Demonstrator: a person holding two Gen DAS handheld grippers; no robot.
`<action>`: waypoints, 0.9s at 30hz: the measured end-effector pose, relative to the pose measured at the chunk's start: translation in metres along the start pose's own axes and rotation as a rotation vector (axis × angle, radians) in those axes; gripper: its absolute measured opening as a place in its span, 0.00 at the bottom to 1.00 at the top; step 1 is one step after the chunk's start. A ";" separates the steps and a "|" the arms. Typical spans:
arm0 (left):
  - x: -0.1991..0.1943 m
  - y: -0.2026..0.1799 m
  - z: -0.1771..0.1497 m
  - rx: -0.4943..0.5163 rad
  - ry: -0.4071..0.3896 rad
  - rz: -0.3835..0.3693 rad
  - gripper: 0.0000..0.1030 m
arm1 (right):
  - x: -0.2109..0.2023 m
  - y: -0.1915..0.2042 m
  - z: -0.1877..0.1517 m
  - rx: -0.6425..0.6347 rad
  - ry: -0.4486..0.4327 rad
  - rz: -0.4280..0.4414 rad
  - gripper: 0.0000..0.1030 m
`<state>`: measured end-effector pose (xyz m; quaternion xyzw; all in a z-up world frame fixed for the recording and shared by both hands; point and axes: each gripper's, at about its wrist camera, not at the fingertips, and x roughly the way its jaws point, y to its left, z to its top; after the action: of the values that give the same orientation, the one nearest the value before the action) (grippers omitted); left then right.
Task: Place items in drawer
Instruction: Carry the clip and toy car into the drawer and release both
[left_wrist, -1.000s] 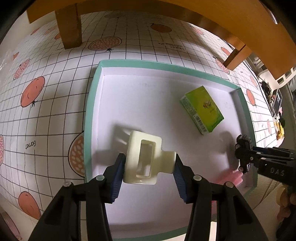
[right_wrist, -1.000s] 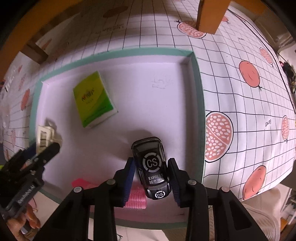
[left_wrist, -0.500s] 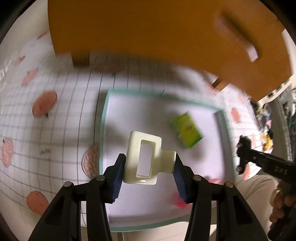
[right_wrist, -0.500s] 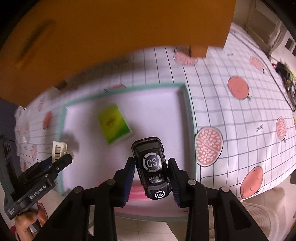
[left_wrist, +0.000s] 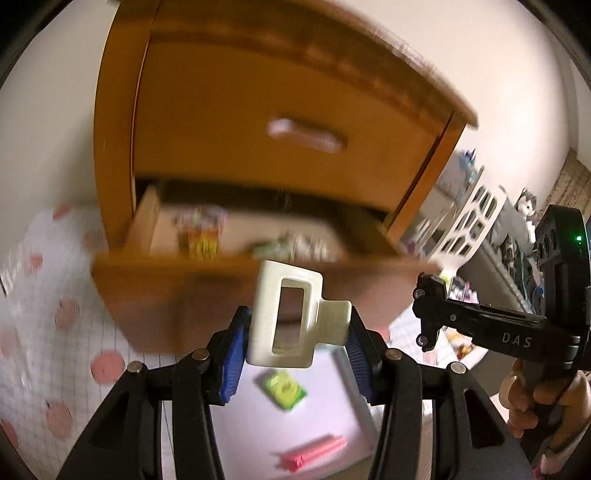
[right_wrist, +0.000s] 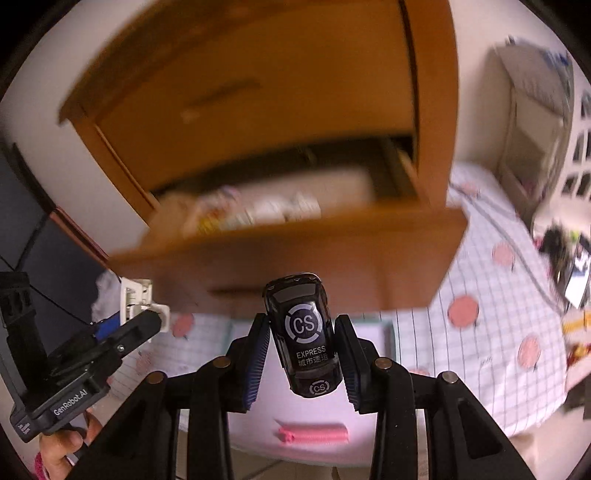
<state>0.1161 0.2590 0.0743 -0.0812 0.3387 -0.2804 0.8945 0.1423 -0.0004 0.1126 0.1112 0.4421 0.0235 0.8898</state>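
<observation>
Left claw (left_wrist: 295, 347) grips cream clip (left_wrist: 291, 319), right claw (right_wrist: 301, 354) toy car (right_wrist: 303, 332) (both clamped); clear the open drawer (right_wrist: 288, 236) front before releasing

Two black two-finger grippers: the left gripper (left_wrist: 295, 341) and the right gripper (right_wrist: 301, 349). One cream plastic clip (left_wrist: 291, 319), one black toy car (right_wrist: 303, 332), one green packet (left_wrist: 284, 389), one pink ridged stick (right_wrist: 314, 434), one open wooden drawer (right_wrist: 295, 251) (its blurred contents cannot be counted).
</observation>
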 end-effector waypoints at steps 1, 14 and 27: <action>-0.002 -0.001 0.006 0.004 -0.011 0.000 0.50 | -0.008 0.005 0.009 -0.014 -0.021 0.000 0.38; -0.007 -0.004 0.066 0.031 -0.100 0.034 0.50 | -0.033 0.034 0.081 -0.064 -0.107 -0.051 0.38; 0.033 0.026 0.075 -0.029 -0.036 0.088 0.50 | 0.009 0.048 0.100 -0.101 -0.052 -0.120 0.38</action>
<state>0.1967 0.2592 0.1042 -0.0842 0.3299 -0.2342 0.9106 0.2296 0.0299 0.1750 0.0400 0.4228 -0.0107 0.9053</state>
